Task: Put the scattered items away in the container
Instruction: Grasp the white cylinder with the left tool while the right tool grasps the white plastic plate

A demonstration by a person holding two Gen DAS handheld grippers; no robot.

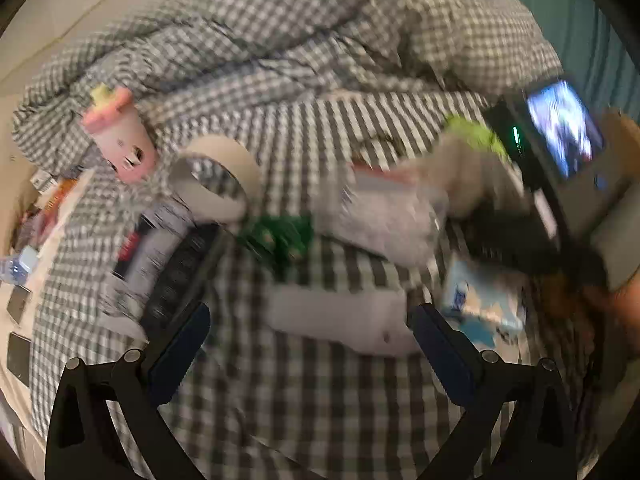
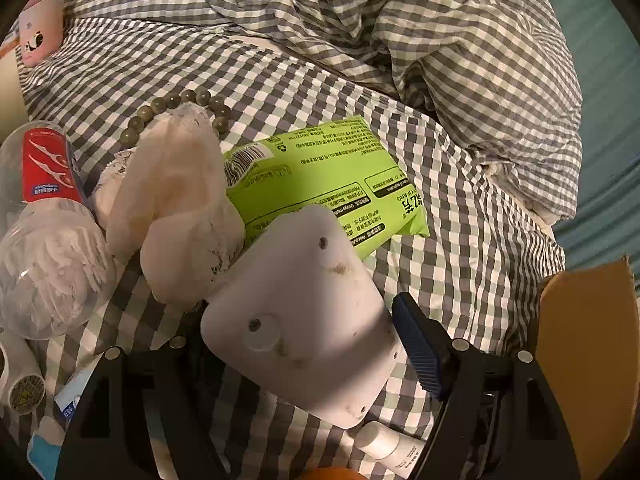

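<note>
In the right wrist view my right gripper (image 2: pixel 316 320) is shut on a white rounded block (image 2: pixel 296 304). Its blue right pad (image 2: pixel 416 348) presses the block's edge; the left pad is hidden behind it. Past the block lie a crumpled white cloth (image 2: pixel 176 208), a lime-green wipes pack (image 2: pixel 332 176), a bead bracelet (image 2: pixel 180 104) and a clear bottle with a red label (image 2: pixel 48 240). In the blurred left wrist view my left gripper (image 1: pixel 312 348) stands wide open over a white oblong item (image 1: pixel 336 320) on the checked bedding, not touching it.
A brown cardboard flap (image 2: pixel 592 360) stands at the right. The left wrist view shows a tape roll (image 1: pixel 216 176), pink cup (image 1: pixel 120 136), green packet (image 1: pixel 280 236), black remote (image 1: pixel 176 276), blue-white pack (image 1: pixel 484 300) and the other gripper's screen (image 1: pixel 560 132). The rumpled duvet (image 2: pixel 460 60) rises behind.
</note>
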